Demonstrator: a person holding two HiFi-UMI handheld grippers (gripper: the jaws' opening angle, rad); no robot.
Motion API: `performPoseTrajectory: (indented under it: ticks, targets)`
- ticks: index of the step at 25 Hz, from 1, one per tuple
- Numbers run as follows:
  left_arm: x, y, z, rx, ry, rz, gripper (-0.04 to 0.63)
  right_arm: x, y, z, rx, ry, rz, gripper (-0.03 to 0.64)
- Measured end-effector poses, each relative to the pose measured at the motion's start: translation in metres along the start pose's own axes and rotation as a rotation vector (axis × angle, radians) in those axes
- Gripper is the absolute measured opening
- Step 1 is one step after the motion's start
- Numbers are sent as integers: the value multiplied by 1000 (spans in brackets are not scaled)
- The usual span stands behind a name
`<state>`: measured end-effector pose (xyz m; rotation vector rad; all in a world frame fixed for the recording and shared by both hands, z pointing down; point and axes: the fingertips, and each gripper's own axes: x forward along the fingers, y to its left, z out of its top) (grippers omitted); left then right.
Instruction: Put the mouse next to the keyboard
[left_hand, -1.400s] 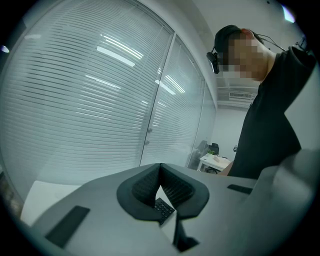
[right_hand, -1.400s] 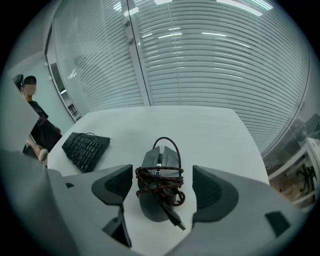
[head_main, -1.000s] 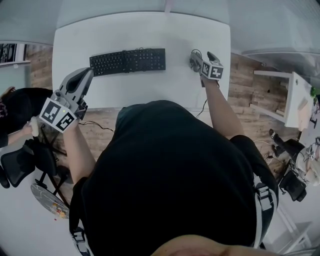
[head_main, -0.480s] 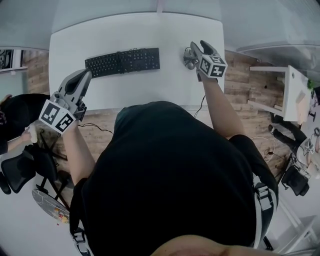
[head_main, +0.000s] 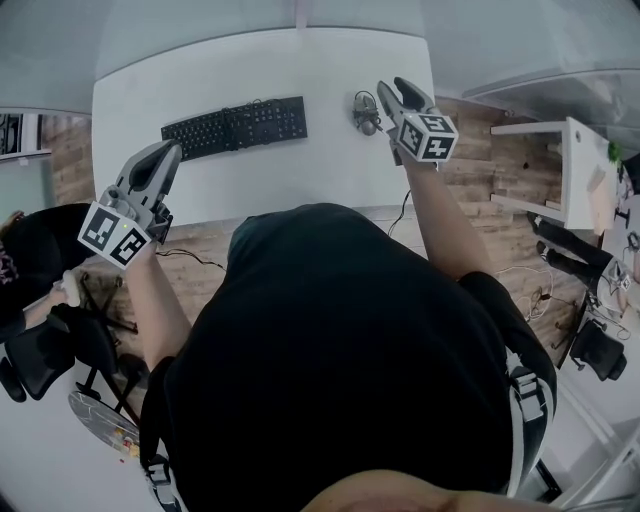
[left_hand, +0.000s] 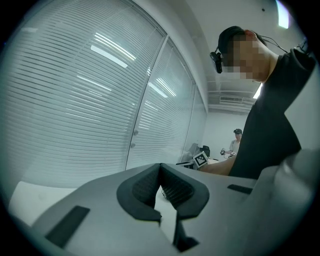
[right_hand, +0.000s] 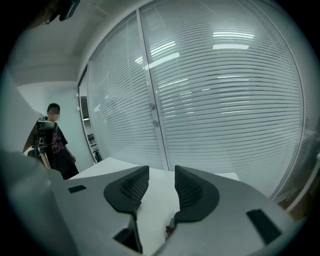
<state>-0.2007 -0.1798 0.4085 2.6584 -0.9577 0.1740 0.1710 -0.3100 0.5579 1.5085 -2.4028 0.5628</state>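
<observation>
1. The black flat keyboard (head_main: 235, 127) lies slightly askew on the left half of the white rectangular counter (head_main: 300, 185); a broad bare strip runs from it to the counter's front edge.
2. The grey computer mouse (head_main: 365, 112) sits on the counter well apart from the keyboard's right end and near the counter's right edge; the surface between mouse and keyboard is bare.
3. The right tongs (head_main: 393, 88) hang just right of the mouse, close to that right edge; their jaws have just been closing and now stand a narrow gap apart, with nothing between them and no grip on the mouse.
4. The left tongs (head_main: 168, 152) are closed tip to tip and empty; they are held over the counter's front left corner, their marker cube reaching out past the front edge.
5. Beyond the right edge lies wooden plank floor (head_main: 480, 165), then a white side table (head_main: 575, 170); a black office chair (head_main: 40, 345) stands off the front left corner.
</observation>
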Motion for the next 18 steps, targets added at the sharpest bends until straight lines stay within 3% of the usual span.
performPoseTrajectory:
  ticks: [13, 18]
  targets:
    - [24, -27, -6, 1, -12, -69, 21, -61, 2, 28, 58, -87, 13, 149]
    - [37, -41, -4, 7, -18, -99, 21, -78, -1, 25, 45, -71, -3, 120]
